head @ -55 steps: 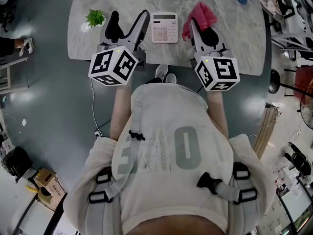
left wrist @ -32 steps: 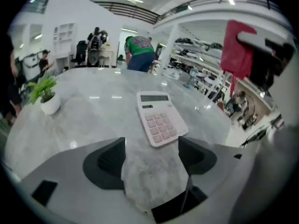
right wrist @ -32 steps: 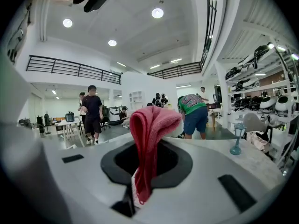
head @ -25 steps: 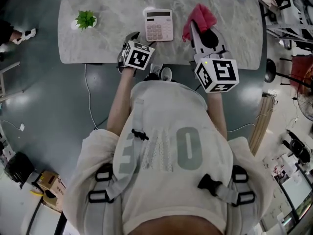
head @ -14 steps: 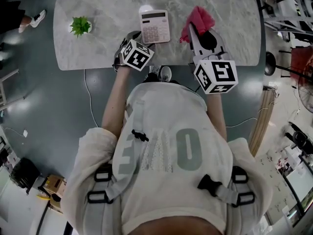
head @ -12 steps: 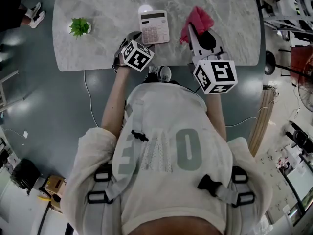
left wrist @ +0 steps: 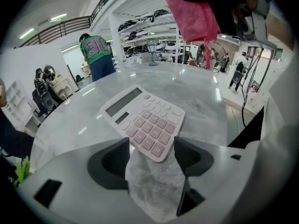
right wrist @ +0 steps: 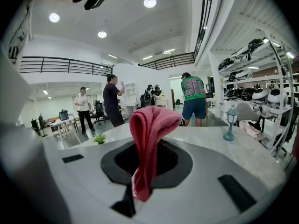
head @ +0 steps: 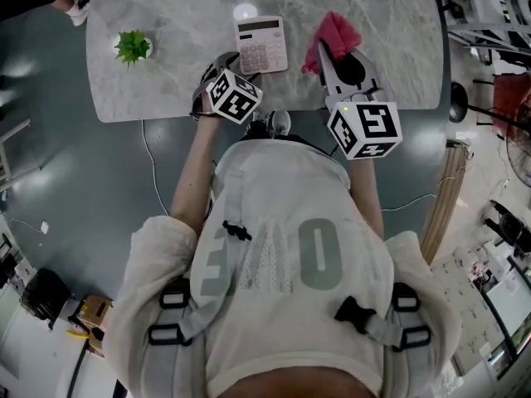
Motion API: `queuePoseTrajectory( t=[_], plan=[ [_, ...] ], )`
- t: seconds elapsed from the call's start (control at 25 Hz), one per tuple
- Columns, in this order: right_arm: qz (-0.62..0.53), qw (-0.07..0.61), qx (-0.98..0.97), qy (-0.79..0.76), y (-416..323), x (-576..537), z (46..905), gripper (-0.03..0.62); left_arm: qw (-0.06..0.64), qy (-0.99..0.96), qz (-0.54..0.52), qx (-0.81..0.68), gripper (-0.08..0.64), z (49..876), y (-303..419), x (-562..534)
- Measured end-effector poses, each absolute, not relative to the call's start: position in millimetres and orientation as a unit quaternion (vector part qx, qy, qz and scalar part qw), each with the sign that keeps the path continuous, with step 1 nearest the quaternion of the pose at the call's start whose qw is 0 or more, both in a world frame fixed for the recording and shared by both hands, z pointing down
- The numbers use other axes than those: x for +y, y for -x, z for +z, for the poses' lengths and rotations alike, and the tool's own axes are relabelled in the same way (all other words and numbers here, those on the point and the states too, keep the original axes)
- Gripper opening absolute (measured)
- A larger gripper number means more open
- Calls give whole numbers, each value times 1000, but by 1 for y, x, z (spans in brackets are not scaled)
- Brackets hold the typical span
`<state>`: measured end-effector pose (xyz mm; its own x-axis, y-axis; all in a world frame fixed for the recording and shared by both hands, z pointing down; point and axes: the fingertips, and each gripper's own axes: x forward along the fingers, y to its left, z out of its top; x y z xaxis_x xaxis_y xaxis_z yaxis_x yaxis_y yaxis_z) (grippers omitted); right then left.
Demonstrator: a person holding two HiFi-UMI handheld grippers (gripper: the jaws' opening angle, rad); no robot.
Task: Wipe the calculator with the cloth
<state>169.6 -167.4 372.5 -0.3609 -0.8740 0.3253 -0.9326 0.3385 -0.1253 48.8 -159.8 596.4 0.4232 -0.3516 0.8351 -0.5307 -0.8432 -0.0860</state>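
The pale pink desk calculator [head: 261,46] lay flat on the grey marble-patterned bench [head: 166,81], close to its front edge. The left hand-held gripper [left wrist: 150,146], raised beside the calculator two seconds earlier, had dropped to its near corner. Its jaws had just been closing and stood apart around that corner, not visibly pressing, probably to steady it for wiping. Right of the calculator, the right hand-held gripper [right wrist: 145,158] stayed clamped on the red-pink towelling cloth [right wrist: 150,125], off the keys. One calculator, one cloth, two grippers, one small green potted plant [head: 133,46].
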Motion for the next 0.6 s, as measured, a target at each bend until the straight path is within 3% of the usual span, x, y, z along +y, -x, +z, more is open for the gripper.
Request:
queuePoseTrajectory(
  t=[0.44, 0.6],
  plan=[
    [146, 118, -818, -543, -169, -170, 379, 55, 101, -839, 470, -255, 305, 597, -50, -160],
    [103, 177, -822, -532, -169, -181, 385, 55, 103, -837, 474, -255, 302, 598, -50, -160]
  ],
)
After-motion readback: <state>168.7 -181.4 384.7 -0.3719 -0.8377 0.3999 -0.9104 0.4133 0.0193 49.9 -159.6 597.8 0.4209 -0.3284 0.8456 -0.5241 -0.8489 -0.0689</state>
